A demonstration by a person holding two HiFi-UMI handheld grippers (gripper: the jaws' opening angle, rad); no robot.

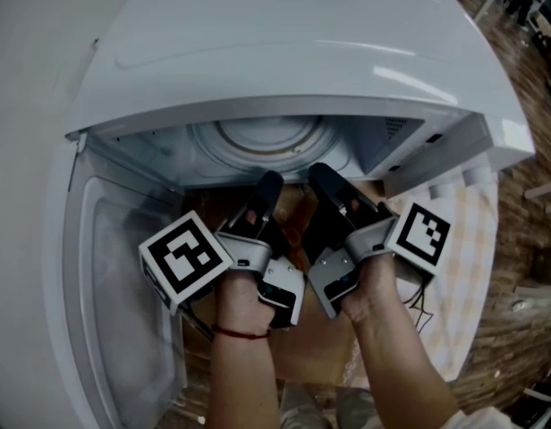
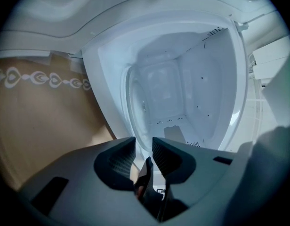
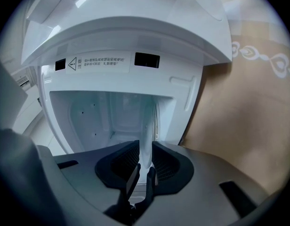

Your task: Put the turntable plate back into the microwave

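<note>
Placement step, prob. near done: turntable plate (image 1: pixel 267 143) is inside microwave (image 1: pixel 284 52) cavity. L gripper (image 2: pixel 143 147) fingers loose around rim, R gripper (image 3: pixel 145 152) fingers clamped on rim. Next: R lets go, both back out w/o dragging plate.

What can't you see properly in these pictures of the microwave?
- Near edge of the turntable plate: head view, hidden behind the left tool and right tool.
- Whether the left tool pinches the plate's rim: left gripper view, clear glass blends into the microwave's white wall.
- Small print on the warning label: right gripper view, too small.
- Open door's lower end: head view, cut off by the bottom edge.
</note>
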